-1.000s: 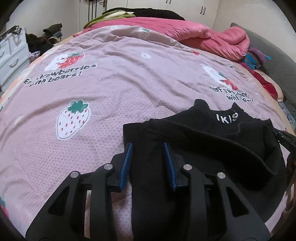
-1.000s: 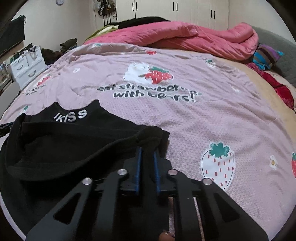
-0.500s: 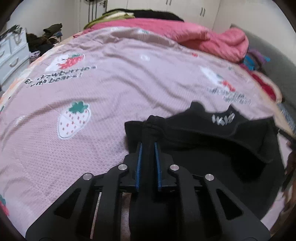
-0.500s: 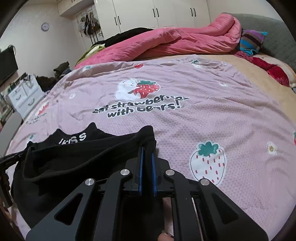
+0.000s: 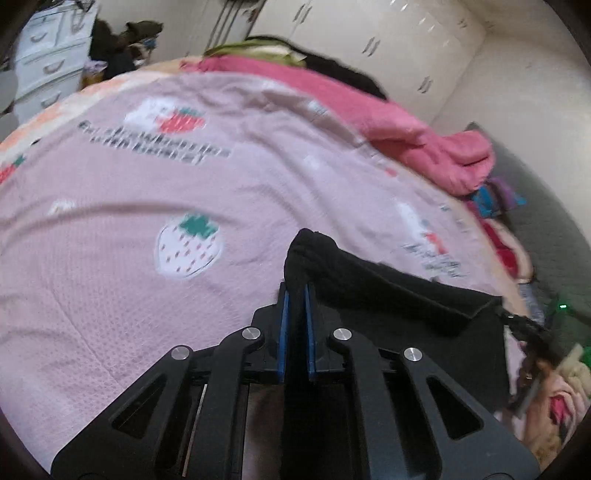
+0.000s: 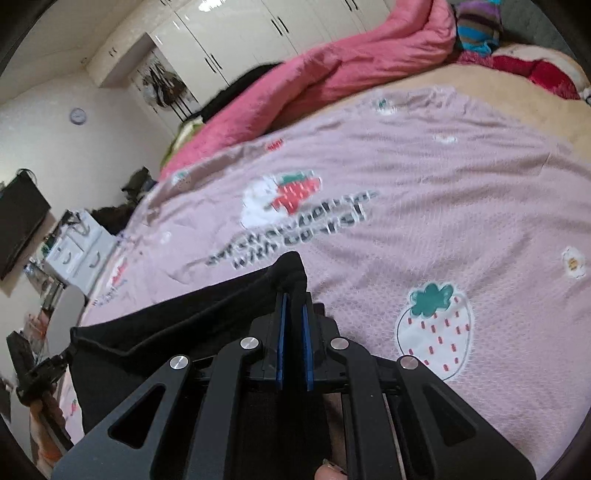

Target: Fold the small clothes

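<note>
On the bed, largest thing first:
Bedspread: a pale pink quilted bedspread printed with strawberries, bears and dark lettering (image 5: 155, 206) (image 6: 461, 206) covered the bed and served as the landmark for everything else.
Duvet: a bright pink bunched-up duvet (image 5: 424, 144) (image 6: 332, 74) lay heaped along the far edge of the bedspread.
Wardrobe: glossy cream wardrobe doors with dark handles (image 6: 258, 26) (image 5: 369, 40) stood beyond the far edge of the bedspread, behind the duvet.
Drawers: a white plastic drawer unit (image 5: 48, 62) (image 6: 79, 253) stood off the bedspread's left side.
Garment: a small black knit garment (image 5: 399, 299) (image 6: 177, 332) was at the near edge of the bedspread, stretched between the two claws, its upper edge taut from one pinched corner to the other and its body hanging below. Whether its lower part touched the bedspread could not be told.
Left gripper: the black left gripper with blue pads (image 5: 295, 291) was over the near part of the bedspread, its jaws drawn narrow and clamped on one bunched corner of the garment, a tuft of cloth sticking out past the tips.
Right gripper: the black right gripper with blue pads (image 6: 293, 301) was likewise over the near part of the bedspread, jaws narrow and pinching the opposite corner, the cloth running leftward from it.
Strawberry print: a large white strawberry with a green top (image 5: 190, 249) (image 6: 434, 328) showed on the bedspread just beside each pinched corner.
Clock: a small round wall clock (image 6: 78, 116) hung beyond the bedspread's far left corner.
</note>
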